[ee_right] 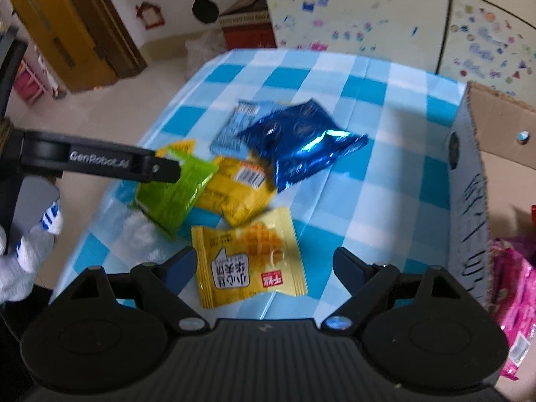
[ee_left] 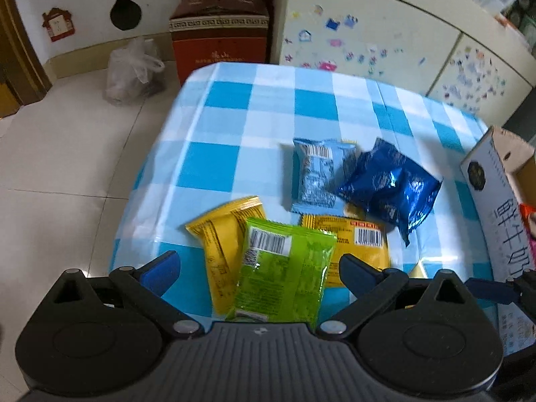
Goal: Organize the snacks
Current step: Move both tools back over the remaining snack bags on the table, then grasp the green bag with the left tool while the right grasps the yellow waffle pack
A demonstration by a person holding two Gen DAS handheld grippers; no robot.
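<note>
A: What is being shown by the left wrist view?

B: The left tongs (ee_left: 256, 264) are being held wide open above the near edge of the checked tabletop (ee_left: 234, 107), and nothing is being gripped. A green packet (ee_left: 284, 274) is lying between the spread fingers, but it is not being touched by either pad. It is lying over a yellow packet (ee_left: 221, 244) on its left and a second yellow packet (ee_left: 361, 244) on its right. Farther off, a light blue packet (ee_left: 316, 174) is being partly covered by a dark blue foil packet (ee_left: 392, 187). A cardboard box (ee_left: 495, 207) is standing at the right edge.

A: And by the right wrist view?

B: The right tongs (ee_right: 264, 264) are also being held wide open and empty. A pale yellow packet (ee_right: 249, 258) with printed characters is lying flat on the tabletop (ee_right: 385, 154) between the fingers, untouched. Beyond it the green packet (ee_right: 174, 187) is lying against a yellow packet (ee_right: 234, 187), and the dark blue foil packet (ee_right: 301, 140) is resting over the light blue packet (ee_right: 231, 134). The left tongs (ee_right: 160, 167) are being seen from the side, over the green packet, gripped by a gloved hand (ee_right: 30, 241); whether they are touching it cannot be told. The cardboard box (ee_right: 469, 174) is standing on the right, with pink packets (ee_right: 512, 288) lying inside.
</note>
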